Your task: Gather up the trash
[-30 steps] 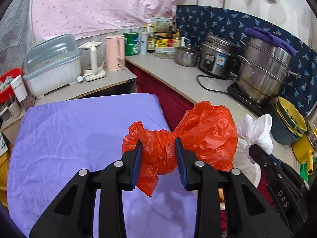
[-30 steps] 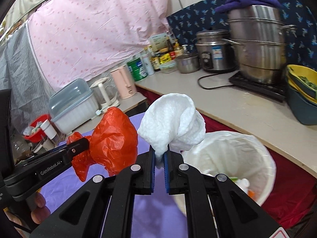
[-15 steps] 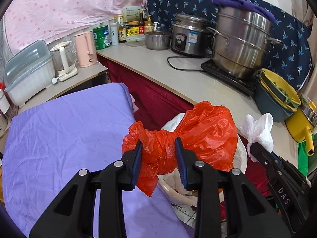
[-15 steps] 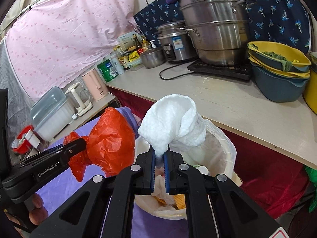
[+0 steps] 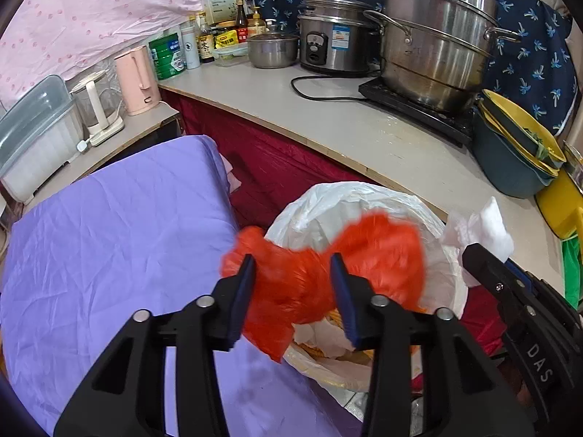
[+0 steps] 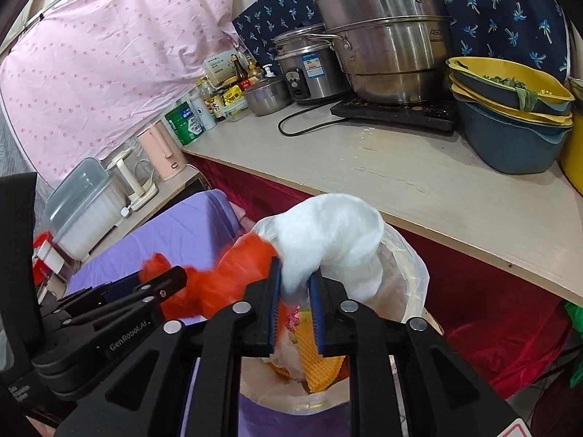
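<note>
My left gripper (image 5: 293,273) has its jaws spread, and a blurred orange plastic bag (image 5: 379,258) sits loose between them over the white-lined trash bin (image 5: 364,200). In the right wrist view the orange bag (image 6: 233,280) hangs at the left gripper's tip (image 6: 171,282). My right gripper (image 6: 295,284) has its jaws parted around a white crumpled tissue (image 6: 335,233), directly above the bin (image 6: 408,276), which holds yellow and white trash. The tissue also shows in the left wrist view (image 5: 488,225).
A purple-covered table (image 5: 109,236) lies left of the bin. A counter (image 6: 419,182) behind carries steel pots (image 6: 382,36), a rice cooker (image 5: 335,47), stacked basins (image 6: 510,116), bottles and a pink kettle (image 5: 136,80). Red cloth (image 6: 492,309) hangs under the counter.
Both grippers moved right to above the bin. Both sets of jaws have widened; the orange bag is blurred and slipping, the tissue sits looser.
</note>
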